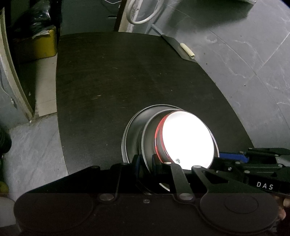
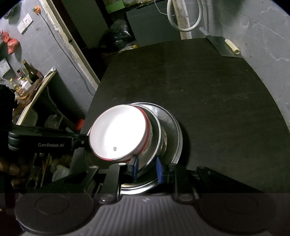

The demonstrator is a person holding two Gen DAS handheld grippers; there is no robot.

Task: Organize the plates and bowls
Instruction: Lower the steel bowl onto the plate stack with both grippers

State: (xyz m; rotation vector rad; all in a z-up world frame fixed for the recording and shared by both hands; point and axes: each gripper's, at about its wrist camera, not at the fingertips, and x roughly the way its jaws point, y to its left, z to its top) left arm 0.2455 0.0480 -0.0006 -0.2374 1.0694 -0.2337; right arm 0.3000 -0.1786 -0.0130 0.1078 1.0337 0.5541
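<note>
Left gripper [image 1: 145, 163], lower centre: jaws clamped on steel bowl [image 1: 150, 134] rim. Right gripper [image 2: 146, 168] pinches same bowl's wall. White bowl [image 2: 117, 134] nested inside, plate [image 2: 174, 127] beneath, on black table [image 2: 208, 90]. Keep stack level; lower both grippers together.

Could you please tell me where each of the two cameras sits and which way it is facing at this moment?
Left wrist: sits on the left gripper, looking forward and down over the black table; its fingers pinch the steel bowl rim, and the right gripper enters at right.
Right wrist: sits on the right gripper, looking forward and down; its blue fingers straddle the same rim, and the left gripper enters at left.
Shared: the white bowl nested in steel dishes, the table, the wall hose.
</note>
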